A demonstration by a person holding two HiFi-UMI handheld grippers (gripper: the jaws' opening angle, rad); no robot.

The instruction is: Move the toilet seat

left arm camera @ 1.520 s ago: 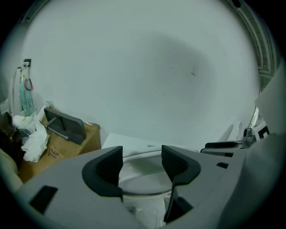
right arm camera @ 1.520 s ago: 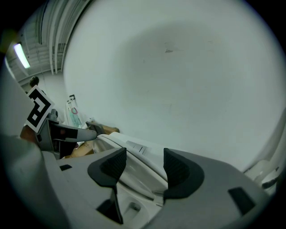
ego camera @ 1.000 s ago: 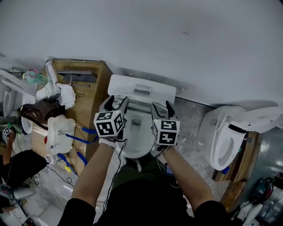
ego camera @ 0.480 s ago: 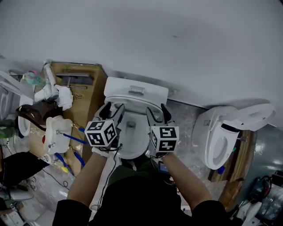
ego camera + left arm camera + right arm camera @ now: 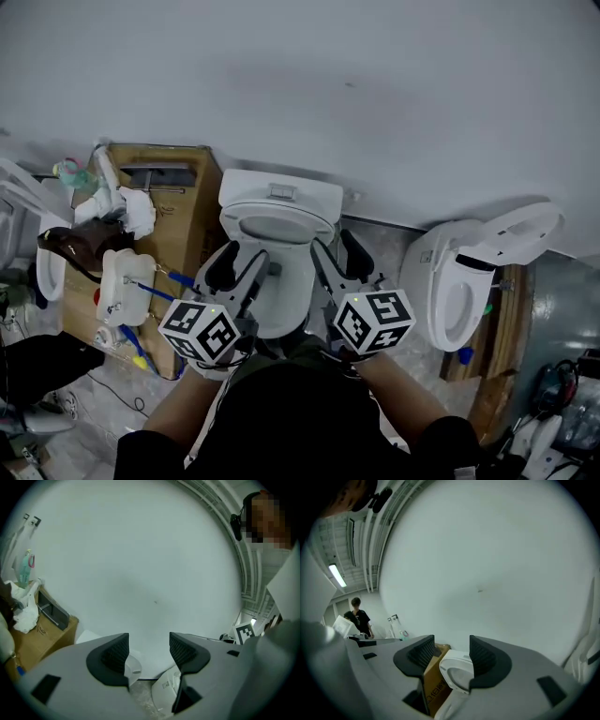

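Note:
The white toilet (image 5: 278,202) stands against the wall, and its oval seat (image 5: 278,228) appears to lie flat on the bowl. My left gripper (image 5: 239,265) hovers over the bowl's left side and my right gripper (image 5: 339,255) over its right side; both are above it and touch nothing. In the left gripper view the left gripper (image 5: 147,648) is open and empty. In the right gripper view the right gripper (image 5: 451,651) is open; its jaws have just been closing slightly with nothing between them. The toilet (image 5: 457,670) shows beyond them.
A cardboard box (image 5: 178,220) with white parts and a brown piece on it stands left of the toilet. A second toilet (image 5: 450,291) with its lid (image 5: 520,234) raised stands to the right. A person (image 5: 358,616) stands far off.
Both grippers have risen from the bowl's sides toward the camera and drawn back toward me. Their marker cubes now sit lower in the head view. The toilet has not moved.

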